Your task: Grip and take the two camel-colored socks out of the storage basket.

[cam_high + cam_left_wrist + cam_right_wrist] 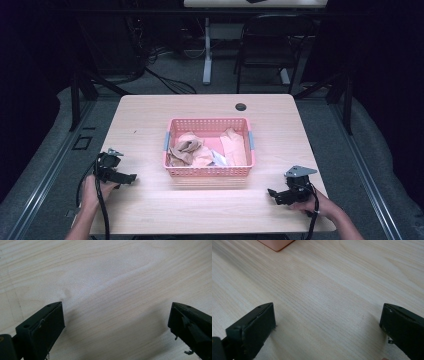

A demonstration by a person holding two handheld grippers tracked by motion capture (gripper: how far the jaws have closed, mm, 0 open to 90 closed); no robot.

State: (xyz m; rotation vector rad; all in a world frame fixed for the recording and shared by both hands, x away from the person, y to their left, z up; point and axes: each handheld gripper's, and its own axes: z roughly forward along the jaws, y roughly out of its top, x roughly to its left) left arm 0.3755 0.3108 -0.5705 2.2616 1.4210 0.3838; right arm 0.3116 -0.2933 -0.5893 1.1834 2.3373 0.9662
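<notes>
Pink basket w/ crumpled tan cloths sits mid-counter, between both claws. L claw and R claw: jaws wide apart, nothing held, both low near front edge. Cloth heap lies toward basket's left side, so L claw looks nearer; reach goes forward and inward.

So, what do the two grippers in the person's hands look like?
Both are black. The left gripper trails a black cable toward the table edge; the right gripper carries a grey three-cornered plate on top. Their fingers are flat, blocky, with slightly frayed pads. Forearms are bare.
</notes>
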